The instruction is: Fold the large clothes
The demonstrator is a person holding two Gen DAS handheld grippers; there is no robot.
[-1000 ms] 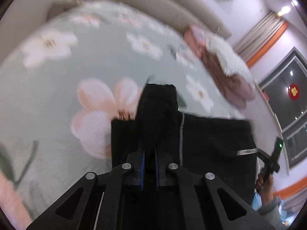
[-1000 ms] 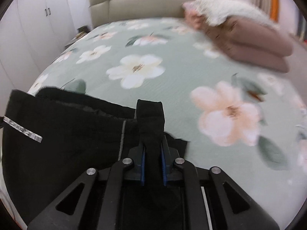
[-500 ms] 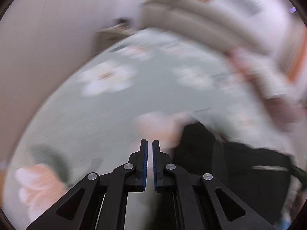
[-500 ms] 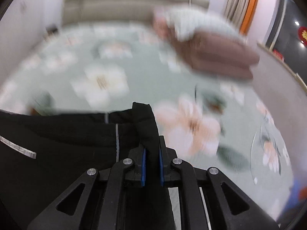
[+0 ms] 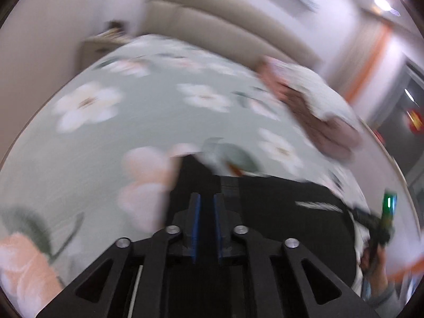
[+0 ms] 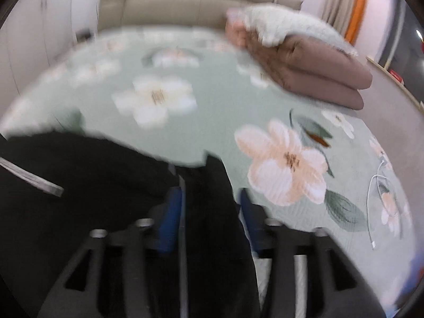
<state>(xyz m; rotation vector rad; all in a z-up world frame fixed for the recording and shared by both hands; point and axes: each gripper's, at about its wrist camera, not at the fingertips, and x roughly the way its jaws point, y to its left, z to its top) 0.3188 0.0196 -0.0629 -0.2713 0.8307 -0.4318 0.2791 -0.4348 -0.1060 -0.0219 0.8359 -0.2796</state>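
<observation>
A black garment (image 5: 278, 212) with a grey reflective strip (image 5: 315, 206) lies on the flowered green bedspread (image 5: 159, 122). My left gripper (image 5: 206, 204) hovers over its left end. Its jaws are opening and stand a narrow gap apart, with only the dark cloth below showing in that gap. In the right wrist view the same garment (image 6: 92, 185) fills the lower left. My right gripper (image 6: 210, 206) is opening wide. A raised fold of black cloth (image 6: 212, 185) stands loose between its blue pads (image 6: 172, 217), which do not press on it.
Folded brown blankets (image 6: 318, 79) topped by a fluffy white one lie at the bed's far right, in front of a beige headboard (image 6: 185, 8). A thin white cable (image 6: 371, 198) rests on the bedspread at the right. A person's hand (image 5: 371, 259) shows at the left view's right edge.
The right gripper has let go of the black fold and spread its jaws. The left gripper, which had swung off to the left and shut empty, is back over the garment, jaws slightly parted.
</observation>
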